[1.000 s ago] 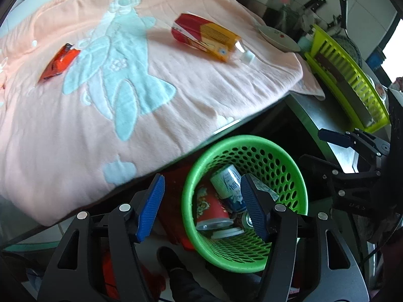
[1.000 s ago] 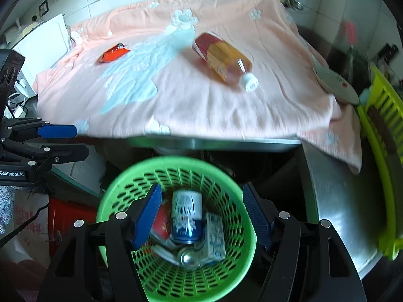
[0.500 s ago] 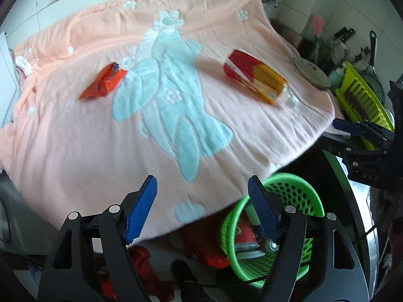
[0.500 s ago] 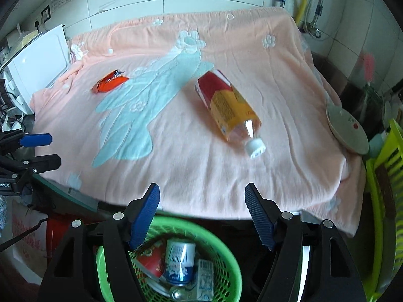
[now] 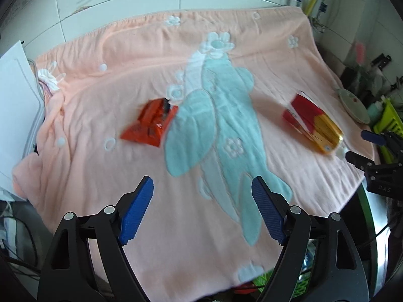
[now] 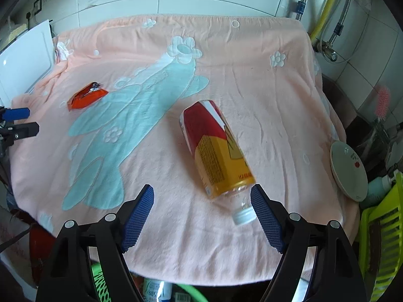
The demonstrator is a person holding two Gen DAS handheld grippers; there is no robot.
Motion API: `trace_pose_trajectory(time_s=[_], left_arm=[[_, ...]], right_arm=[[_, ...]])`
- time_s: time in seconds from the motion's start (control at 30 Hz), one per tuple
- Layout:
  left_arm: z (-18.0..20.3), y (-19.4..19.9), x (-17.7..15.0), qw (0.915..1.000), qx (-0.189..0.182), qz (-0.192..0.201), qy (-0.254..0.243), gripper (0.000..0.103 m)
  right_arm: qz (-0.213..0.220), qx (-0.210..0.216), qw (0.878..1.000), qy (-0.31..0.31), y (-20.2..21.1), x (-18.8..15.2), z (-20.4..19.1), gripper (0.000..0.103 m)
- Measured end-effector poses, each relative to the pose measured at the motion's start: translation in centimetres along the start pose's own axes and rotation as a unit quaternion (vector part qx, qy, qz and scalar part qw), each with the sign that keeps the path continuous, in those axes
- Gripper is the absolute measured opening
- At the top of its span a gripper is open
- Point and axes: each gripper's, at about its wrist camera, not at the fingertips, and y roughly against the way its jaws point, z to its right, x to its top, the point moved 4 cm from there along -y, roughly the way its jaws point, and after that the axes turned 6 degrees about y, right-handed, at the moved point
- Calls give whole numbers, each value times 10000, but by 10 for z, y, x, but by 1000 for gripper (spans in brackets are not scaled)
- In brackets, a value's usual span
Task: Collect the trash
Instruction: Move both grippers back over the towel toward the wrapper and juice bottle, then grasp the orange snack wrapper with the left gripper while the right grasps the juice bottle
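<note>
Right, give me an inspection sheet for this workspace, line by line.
Surface: pink blanket spread over the counter.
Job's things: plastic bottle lying on its side, cap toward the camera; orange wrapper lying flat; green basket below the counter edge, trash inside.
Clutter: plate, lime dish rack at right.
Grippers: left gripper and right gripper open, jaws just been opening, nothing between them.
Cables: nothing seen on the surface.
Surroundings: tiled wall, yellow hose.

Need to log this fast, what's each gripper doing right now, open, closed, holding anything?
Left gripper: open, jaws just widened, nothing between them.
Right gripper: open, jaws just widened, empty; bottle lies just ahead.
</note>
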Motion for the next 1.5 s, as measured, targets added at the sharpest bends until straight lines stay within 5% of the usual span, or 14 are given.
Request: trace_pose_trajectory(time_s=[0.73, 1.27, 1.5], left_arm=[[-68, -94, 78, 9973, 580, -244, 371, 82], [-81, -136, 83, 9952, 681, -606, 346, 82], [-86, -142, 79, 9945, 706, -682, 354, 72]], right_arm=[[-485, -52, 9986, 214, -85, 38, 18, 78], [-797, -46, 9966, 182, -123, 39, 24, 78], [-864, -111, 9960, 195, -128, 43, 28, 76]])
